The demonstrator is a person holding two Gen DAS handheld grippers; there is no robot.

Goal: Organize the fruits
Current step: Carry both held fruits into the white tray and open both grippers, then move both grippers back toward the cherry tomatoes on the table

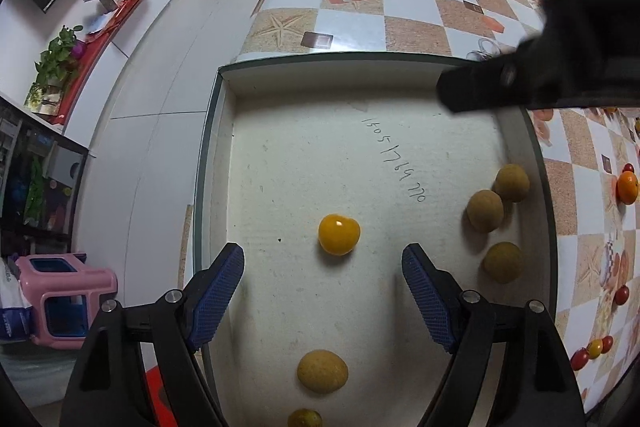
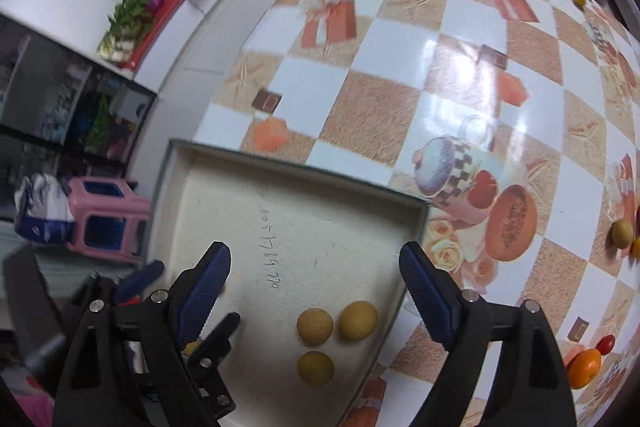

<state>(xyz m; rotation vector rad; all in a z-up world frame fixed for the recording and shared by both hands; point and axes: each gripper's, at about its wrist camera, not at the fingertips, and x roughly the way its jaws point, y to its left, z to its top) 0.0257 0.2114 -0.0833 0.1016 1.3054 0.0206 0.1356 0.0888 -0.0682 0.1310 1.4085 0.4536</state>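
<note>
A shallow white box (image 1: 300, 155) lies at the table's near left corner. My left gripper (image 1: 322, 291) hangs open over it, and a yellow cherry tomato (image 1: 339, 234) rests on the box floor just beyond its blue pads, untouched. Three tan longans (image 1: 485, 210) cluster by the right wall, and another longan (image 1: 322, 371) lies under the gripper. My right gripper (image 2: 316, 279) is open above the same box (image 2: 320, 227), empty, with the three longans (image 2: 315, 325) below it. One of its fingers (image 1: 472, 91) shows dark and blurred in the left wrist view.
On the checkered tablecloth (image 2: 372, 115) to the right lie an orange (image 2: 585, 369), a red cherry tomato (image 2: 606, 343) and a longan (image 2: 622, 233). More small tomatoes (image 1: 595, 347) sit by the box. Red packages crowd the far edge. A pink stool (image 1: 64, 299) stands on the floor.
</note>
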